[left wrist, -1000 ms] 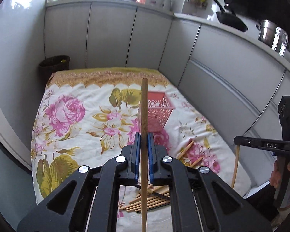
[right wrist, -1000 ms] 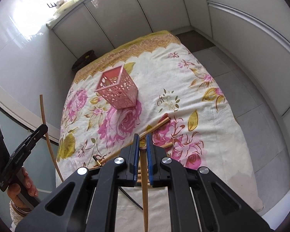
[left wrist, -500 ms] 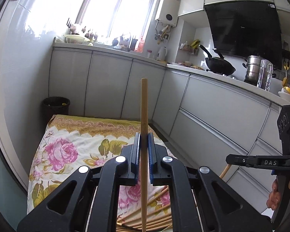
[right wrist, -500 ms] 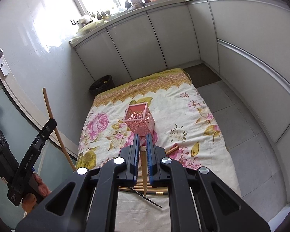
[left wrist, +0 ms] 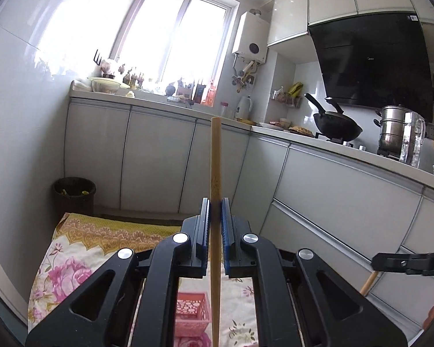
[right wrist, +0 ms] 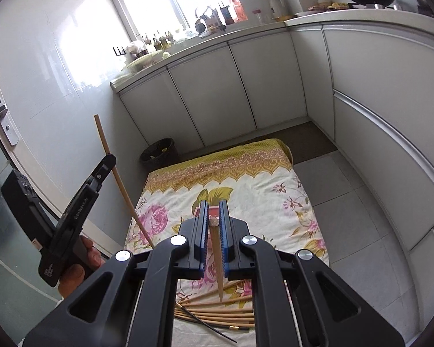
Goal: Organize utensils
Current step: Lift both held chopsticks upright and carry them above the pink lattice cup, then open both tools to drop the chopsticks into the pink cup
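Note:
My left gripper [left wrist: 215, 206] is shut on a wooden chopstick [left wrist: 215, 159] that stands upright between its pads, high above the floral cloth [left wrist: 72, 260]. The pink basket [left wrist: 192, 309] shows low down, behind the fingers. My right gripper [right wrist: 213, 206] is shut on another wooden chopstick [right wrist: 218, 260], its thin tip pointing down over the pile of chopsticks [right wrist: 217, 312] on the cloth [right wrist: 246, 179]. In the right wrist view the basket is almost wholly hidden by the fingers. A hand carries the left gripper [right wrist: 108, 160] at the left, with its chopstick [right wrist: 115, 173] slanting.
A dark bin [right wrist: 159, 153] stands at the cloth's far left corner. Grey cabinets [right wrist: 231, 86] run along the back and right side. A black chopstick [right wrist: 205, 322] lies among the wooden ones. The counter carries a wok [left wrist: 337, 125] and pots. Tiled floor [right wrist: 347, 202] lies right of the cloth.
Both grippers have risen, each with its chopstick held. The left one has tilted up towards the window, so the cloth and basket have dropped low in its view.

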Demonstrator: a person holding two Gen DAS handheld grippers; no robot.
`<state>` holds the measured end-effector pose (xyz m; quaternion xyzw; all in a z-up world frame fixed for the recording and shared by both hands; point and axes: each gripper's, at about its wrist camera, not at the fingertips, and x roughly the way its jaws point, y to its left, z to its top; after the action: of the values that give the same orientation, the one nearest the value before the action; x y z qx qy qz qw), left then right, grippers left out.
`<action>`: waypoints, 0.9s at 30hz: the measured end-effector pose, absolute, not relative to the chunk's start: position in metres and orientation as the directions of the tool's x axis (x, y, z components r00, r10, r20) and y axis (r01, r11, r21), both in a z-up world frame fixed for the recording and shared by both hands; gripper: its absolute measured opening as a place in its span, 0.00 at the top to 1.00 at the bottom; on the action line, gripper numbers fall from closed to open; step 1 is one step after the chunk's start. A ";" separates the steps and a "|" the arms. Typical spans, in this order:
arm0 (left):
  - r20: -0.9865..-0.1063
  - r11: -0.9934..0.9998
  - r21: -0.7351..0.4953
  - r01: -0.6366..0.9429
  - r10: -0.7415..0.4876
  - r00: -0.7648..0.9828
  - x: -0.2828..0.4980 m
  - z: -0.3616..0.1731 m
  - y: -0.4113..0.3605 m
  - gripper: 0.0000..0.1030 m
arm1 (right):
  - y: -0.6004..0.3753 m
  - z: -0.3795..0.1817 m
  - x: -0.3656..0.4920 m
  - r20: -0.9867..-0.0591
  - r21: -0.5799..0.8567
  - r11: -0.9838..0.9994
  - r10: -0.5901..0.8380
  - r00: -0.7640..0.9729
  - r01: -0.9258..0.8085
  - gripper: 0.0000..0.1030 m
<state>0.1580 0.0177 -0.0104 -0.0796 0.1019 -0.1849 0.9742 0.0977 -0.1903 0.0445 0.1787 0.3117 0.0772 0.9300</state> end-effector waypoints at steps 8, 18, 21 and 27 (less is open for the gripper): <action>-0.167 0.947 -0.158 0.280 -0.305 0.938 0.226 -0.048 -0.001 0.94 | -0.205 0.057 0.138 -0.518 0.376 0.926 0.236 0.822 -0.029 0.93; -0.212 0.942 -0.217 0.256 -0.301 0.930 0.239 -0.088 0.020 0.71 | -0.202 0.061 0.182 -0.497 0.381 0.924 0.238 0.834 -0.037 0.93; -0.151 0.935 -0.242 0.259 -0.300 0.942 0.215 -0.062 0.042 0.64 | -0.196 0.072 0.187 -0.478 0.365 0.930 0.230 0.848 -0.046 0.93; -0.086 0.936 -0.262 0.234 -0.265 0.960 0.166 -0.030 0.087 0.62 | -0.174 0.093 0.210 -0.457 0.349 0.934 0.240 0.857 -0.075 0.93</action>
<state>0.1662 0.0867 -0.0298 -0.1256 0.0601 -0.1271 0.9821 0.2097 -0.1736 0.0928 0.1617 0.2546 0.0828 0.9498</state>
